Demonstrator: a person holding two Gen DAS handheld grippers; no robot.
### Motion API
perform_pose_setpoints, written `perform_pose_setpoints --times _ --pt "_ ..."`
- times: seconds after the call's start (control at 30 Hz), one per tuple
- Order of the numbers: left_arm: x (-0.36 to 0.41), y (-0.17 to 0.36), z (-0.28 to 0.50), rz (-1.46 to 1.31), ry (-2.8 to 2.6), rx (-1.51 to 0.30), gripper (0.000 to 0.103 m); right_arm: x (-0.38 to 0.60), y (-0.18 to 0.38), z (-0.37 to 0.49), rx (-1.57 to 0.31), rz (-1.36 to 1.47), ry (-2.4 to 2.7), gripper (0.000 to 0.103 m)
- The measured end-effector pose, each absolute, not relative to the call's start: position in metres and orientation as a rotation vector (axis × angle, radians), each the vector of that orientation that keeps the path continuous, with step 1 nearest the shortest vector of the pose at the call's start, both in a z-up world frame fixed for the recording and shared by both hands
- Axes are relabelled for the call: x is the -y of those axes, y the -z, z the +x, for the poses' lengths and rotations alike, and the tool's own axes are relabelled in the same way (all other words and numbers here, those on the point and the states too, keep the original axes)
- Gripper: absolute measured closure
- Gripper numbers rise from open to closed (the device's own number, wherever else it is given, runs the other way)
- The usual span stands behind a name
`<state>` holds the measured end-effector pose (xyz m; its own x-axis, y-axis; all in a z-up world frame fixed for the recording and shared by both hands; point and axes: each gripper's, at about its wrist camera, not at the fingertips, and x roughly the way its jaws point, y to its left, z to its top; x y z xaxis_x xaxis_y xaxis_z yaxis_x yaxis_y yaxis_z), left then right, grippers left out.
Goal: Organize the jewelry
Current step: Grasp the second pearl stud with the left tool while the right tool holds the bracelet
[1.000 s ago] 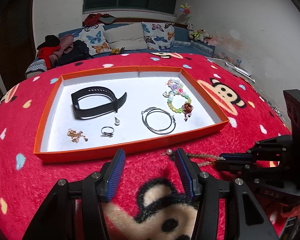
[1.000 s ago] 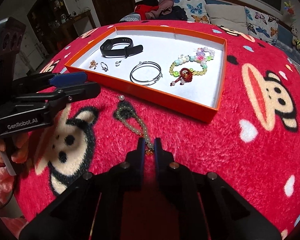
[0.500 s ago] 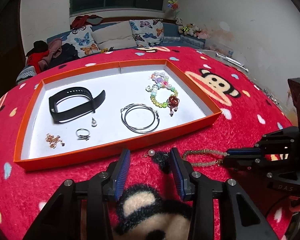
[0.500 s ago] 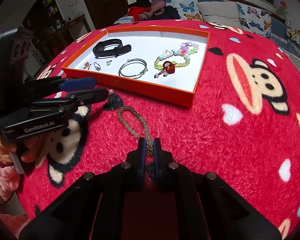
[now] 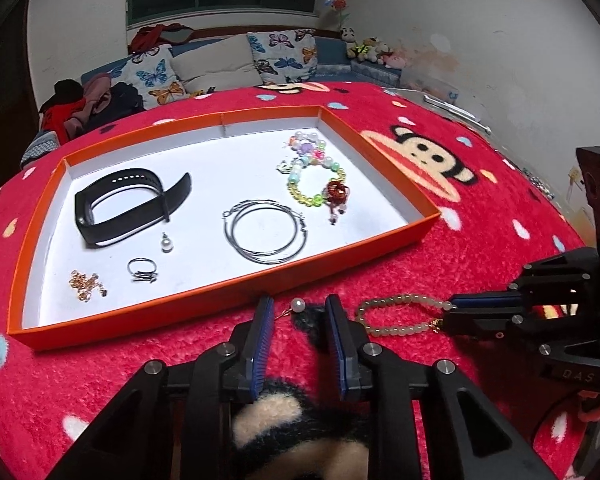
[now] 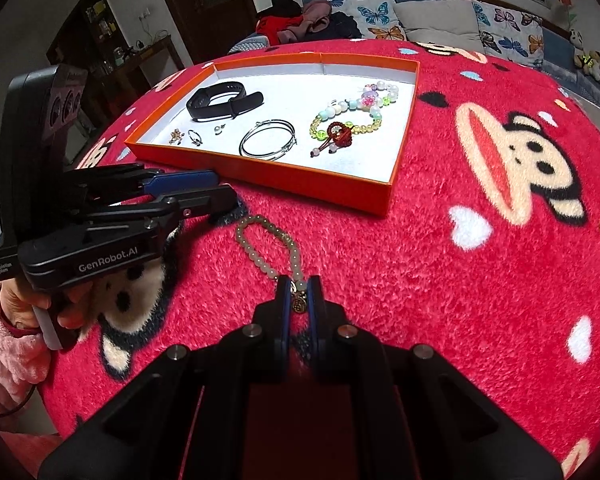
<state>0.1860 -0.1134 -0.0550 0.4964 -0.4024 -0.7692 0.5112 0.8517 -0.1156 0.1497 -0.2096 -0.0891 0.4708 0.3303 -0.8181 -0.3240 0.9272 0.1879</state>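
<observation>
A pearl drop earring (image 5: 298, 304) lies on the red blanket just in front of the orange tray (image 5: 220, 308). My left gripper (image 5: 298, 314) straddles it, jaws closing, blue pads not touching the pearl. In the right wrist view the left gripper (image 6: 224, 190) hides the earring. My right gripper (image 6: 299, 292) is shut on the charm end of a pale green bead bracelet (image 6: 260, 218). The bracelet (image 5: 400, 299) trails on the blanket from the right gripper (image 5: 454, 314) toward the left one.
The tray (image 6: 300, 184) holds a black wristband (image 5: 120, 208), hoop earrings (image 5: 264, 232), a colourful bead bracelet (image 5: 316, 176), a ring (image 5: 142, 272), a pearl stud (image 5: 166, 244) and a gold chain (image 5: 86, 282). A hand in a pink sleeve (image 6: 4, 340) holds the left gripper. A sofa stands behind.
The left gripper has slid toward the pearl earring until it sits between the fingers, and its jaws have narrowed. The right gripper has kept its hold on the bracelet, which now lies drawn out.
</observation>
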Motion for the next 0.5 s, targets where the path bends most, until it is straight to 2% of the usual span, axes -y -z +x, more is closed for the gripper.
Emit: perform_pose_setpoints --times 0.37,0.5 --pt "0.123 0.054 0.186 0.167 0.551 -0.899 0.08 0.212 0.09 0.15 -1.005 0.018 -0.402 0.095" --pt "0.126 0.055 0.187 0.194 0.534 -0.897 0.085 0.212 0.091 0.151 -1.004 0.023 -0.403 0.095"
